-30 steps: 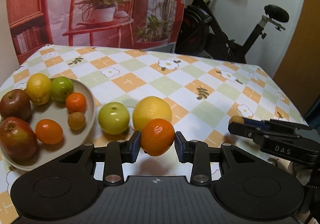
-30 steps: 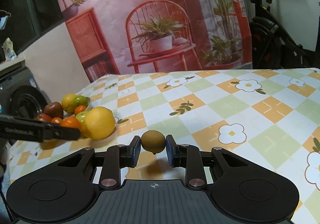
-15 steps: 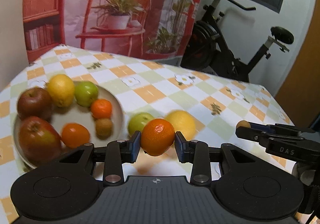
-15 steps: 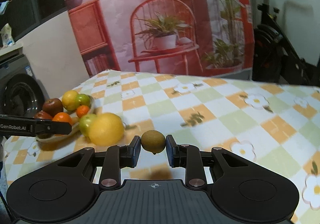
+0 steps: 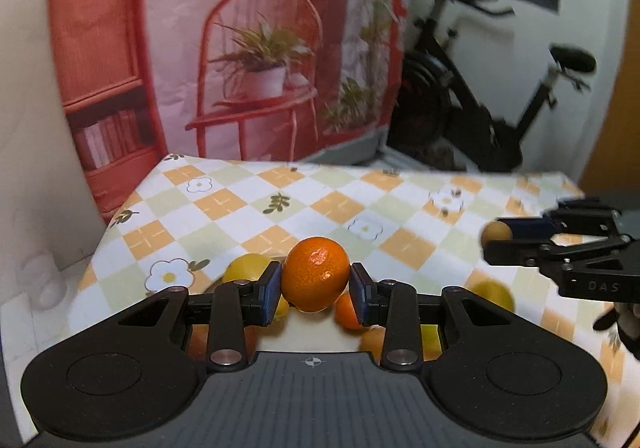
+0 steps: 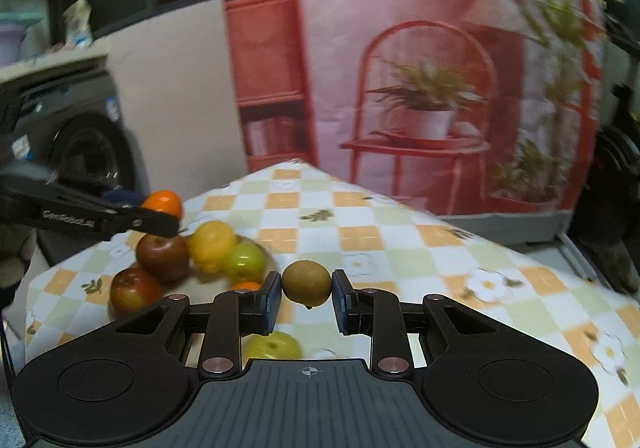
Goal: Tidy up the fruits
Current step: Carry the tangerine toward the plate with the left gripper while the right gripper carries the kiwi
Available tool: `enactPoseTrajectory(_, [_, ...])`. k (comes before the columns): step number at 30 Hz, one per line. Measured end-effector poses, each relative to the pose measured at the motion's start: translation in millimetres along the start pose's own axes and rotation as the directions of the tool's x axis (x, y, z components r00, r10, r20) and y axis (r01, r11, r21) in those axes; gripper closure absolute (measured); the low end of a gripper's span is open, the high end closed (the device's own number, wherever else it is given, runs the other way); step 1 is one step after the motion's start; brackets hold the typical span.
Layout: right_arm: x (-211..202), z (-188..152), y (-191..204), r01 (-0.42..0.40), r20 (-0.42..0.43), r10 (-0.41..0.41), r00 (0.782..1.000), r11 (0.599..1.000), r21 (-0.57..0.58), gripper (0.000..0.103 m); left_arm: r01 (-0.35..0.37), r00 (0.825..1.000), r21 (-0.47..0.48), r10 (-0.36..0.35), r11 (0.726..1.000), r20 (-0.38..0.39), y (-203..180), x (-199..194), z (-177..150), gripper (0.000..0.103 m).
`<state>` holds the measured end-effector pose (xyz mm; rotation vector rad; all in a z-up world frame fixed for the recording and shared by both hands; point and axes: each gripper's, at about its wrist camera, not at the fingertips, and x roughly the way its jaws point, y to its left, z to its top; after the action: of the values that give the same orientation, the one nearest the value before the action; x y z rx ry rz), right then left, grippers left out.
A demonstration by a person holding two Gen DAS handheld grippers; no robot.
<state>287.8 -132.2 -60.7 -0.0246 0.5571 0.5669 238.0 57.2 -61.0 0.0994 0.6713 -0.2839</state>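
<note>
Two grippers each carry one fruit above the checked worktop (image 5: 304, 199). From the left wrist, the left gripper (image 5: 315, 290) points forward and downward, its fingers (image 5: 269, 298) narrowed onto an orange mandarin (image 5: 315, 273) that sits clamped between the pads, clear of the cloth; under it, mostly hidden by the gripper body, lie yellow and orange fruits (image 5: 245, 266). At the right edge of this view the right gripper (image 5: 520, 238) reaches in from the side with a small brown fruit at its tip. From the right wrist, the right gripper (image 6: 307, 298) also tilts down, fingers (image 6: 270, 302) closed tight on a small brown kiwi-like fruit (image 6: 307, 286) held off the cloth. Only this view shows the pile plainly: two red apples (image 6: 162, 254), a lemon (image 6: 212, 246) and a green apple (image 6: 245, 262) together at the worktop's left, with another green fruit (image 6: 272, 346) nearer. The left gripper (image 6: 120, 217) crosses above them, the mandarin (image 6: 162, 203) at its tip.
</note>
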Motion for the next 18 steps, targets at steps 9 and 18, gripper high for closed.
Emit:
enactPoseTrajectory(9, [42, -1, 56, -0.093, -0.115, 0.081, 0.99, 0.99, -0.107, 0.078, 0.066, 0.994, 0.026, -0.064, 0.997, -0.087, 13, 21, -10, 0.065])
enactPoseTrajectory(18, [60, -20, 85, -0.15, -0.207, 0.116, 0.971, 0.976, -0.156, 0.078, 0.091, 0.987, -0.002, -0.09, 0.996, -0.136, 24, 34, -22, 0.065])
